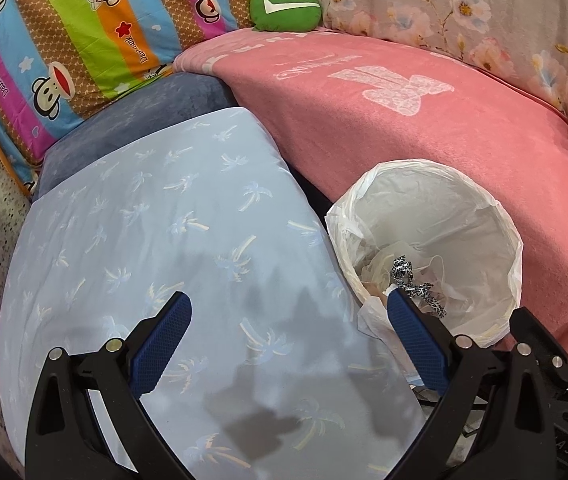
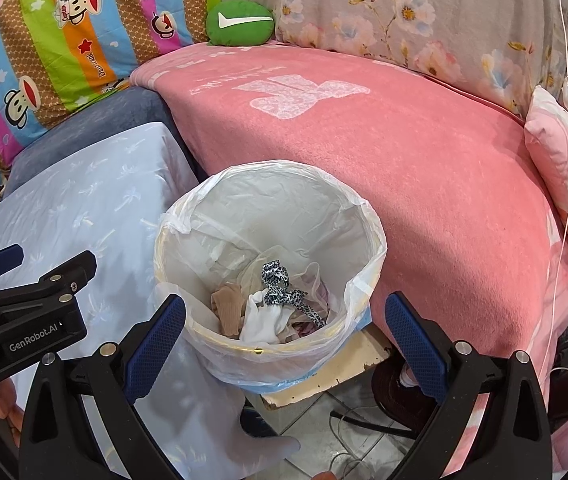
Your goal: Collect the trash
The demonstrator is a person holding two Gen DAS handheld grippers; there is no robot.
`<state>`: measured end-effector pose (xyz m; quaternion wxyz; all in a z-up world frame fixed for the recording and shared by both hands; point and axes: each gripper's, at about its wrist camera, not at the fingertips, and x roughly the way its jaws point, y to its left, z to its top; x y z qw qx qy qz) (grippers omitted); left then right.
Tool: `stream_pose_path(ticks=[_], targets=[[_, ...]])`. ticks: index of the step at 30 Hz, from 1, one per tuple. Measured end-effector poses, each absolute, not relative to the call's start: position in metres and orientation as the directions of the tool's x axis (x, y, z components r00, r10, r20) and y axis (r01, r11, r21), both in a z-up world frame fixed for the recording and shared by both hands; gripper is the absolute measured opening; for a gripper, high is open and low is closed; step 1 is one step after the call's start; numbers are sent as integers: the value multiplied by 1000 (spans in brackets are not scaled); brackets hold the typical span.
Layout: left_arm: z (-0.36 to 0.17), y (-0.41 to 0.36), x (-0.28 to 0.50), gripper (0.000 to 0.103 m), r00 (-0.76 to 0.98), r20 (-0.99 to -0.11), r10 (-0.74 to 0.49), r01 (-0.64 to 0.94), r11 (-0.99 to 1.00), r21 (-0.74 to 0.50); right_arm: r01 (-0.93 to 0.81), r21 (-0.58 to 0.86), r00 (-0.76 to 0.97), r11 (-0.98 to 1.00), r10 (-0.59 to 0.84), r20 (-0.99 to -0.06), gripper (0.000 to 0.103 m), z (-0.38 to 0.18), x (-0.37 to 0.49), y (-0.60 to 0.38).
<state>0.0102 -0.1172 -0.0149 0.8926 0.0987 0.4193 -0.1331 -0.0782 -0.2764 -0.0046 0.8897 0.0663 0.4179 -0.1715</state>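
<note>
Over the trash bin (image 2: 272,264), the right gripper (image 2: 284,316) hovers with its blue-padded fingers (image 2: 156,340) spread wide apart and holding nothing; the bin's mouth sits squarely between them. Just left of the bin, the left gripper (image 1: 290,320) hangs above a pale blue cloth with palm-tree print (image 1: 156,248), its fingers (image 1: 162,344) likewise wide apart and empty, the right-hand one reaching in front of the bin's near rim. In the right wrist view that left gripper (image 2: 0,264) shows side-on at the left edge.

The bin is lined with a white plastic bag (image 2: 368,268) folded over the rim. At its bottom lie a leopard-print strip (image 2: 280,284), a beige sock (image 2: 228,308), a white piece of cloth (image 2: 264,320) and some crumpled clear plastic. Below the bin, a pale worn board (image 2: 336,372) and tiled floor (image 2: 348,432) with cables show.

Behind and to the right of the bin spreads a pink blanket (image 2: 384,152) with a white printed figure. Beyond the bin to the left, a dark blue cushion (image 1: 136,120) pokes from under the blue cloth. Farthest from the bin are a striped monkey-print quilt (image 1: 72,40), a green round cushion (image 1: 284,8) and a floral cover (image 2: 424,12).
</note>
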Motion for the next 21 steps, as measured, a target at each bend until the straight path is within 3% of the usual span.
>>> stream_pose_path(ticks=[21], targets=[[-14, -116, 8, 94, 616, -772, -156, 326, 943, 69, 363, -21, 597, 932, -249, -762, 97, -4, -81, -272]])
